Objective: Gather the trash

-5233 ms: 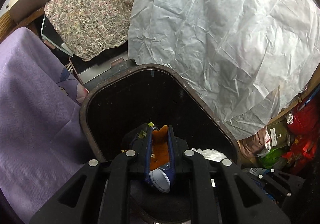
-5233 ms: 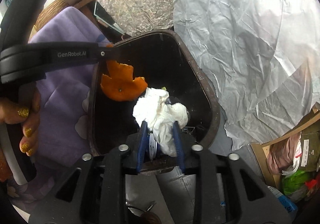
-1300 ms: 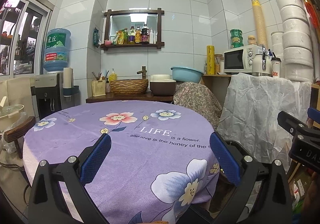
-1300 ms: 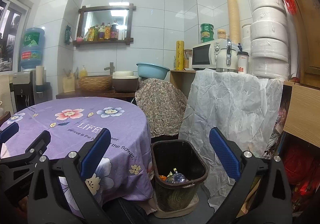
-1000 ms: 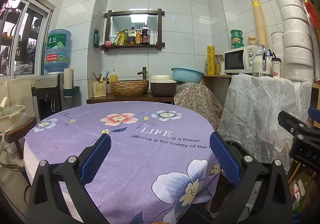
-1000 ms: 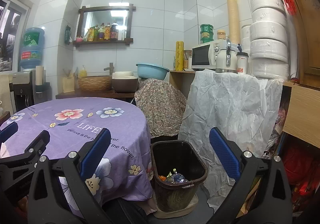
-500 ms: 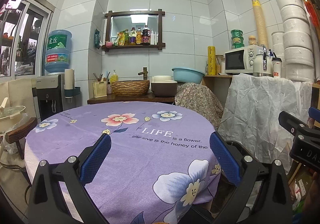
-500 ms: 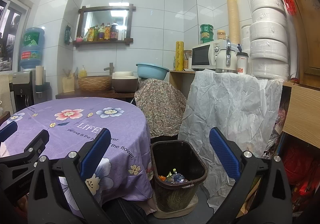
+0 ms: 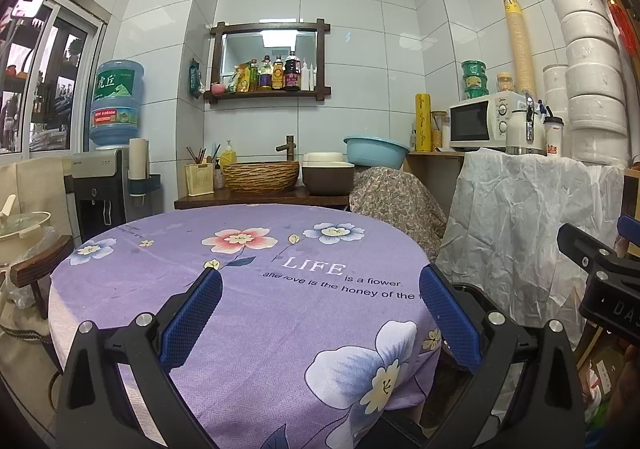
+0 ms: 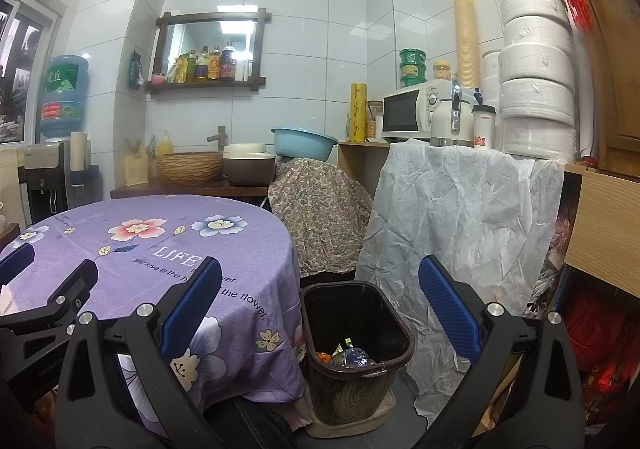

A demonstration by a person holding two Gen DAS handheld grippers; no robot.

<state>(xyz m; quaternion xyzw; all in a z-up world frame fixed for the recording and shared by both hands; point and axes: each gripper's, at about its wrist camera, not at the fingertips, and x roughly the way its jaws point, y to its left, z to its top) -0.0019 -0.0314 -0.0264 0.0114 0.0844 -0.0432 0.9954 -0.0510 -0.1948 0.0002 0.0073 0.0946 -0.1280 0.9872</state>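
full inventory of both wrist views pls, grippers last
Table: 1, round, purple floral cloth, front left.
Trash bin: 1, dark, on the floor right of the table; orange peel and other scraps inside.
White sheet: 1, draped over the unit behind the bin.
Patterned cloth: 1, floral brown, over something beside the sheet.
Microwave: 1, white, on the counter.
Basin: 1, light blue, above the patterned cloth.
Woven basket: 1, tan, on the back shelf.
Water jug: 1, blue, on the dispenser at left.
Wall shelf: 1, dark wood, bottles on it.
Left gripper: open, empty, above the table.
Right gripper: open, empty, facing the bin.
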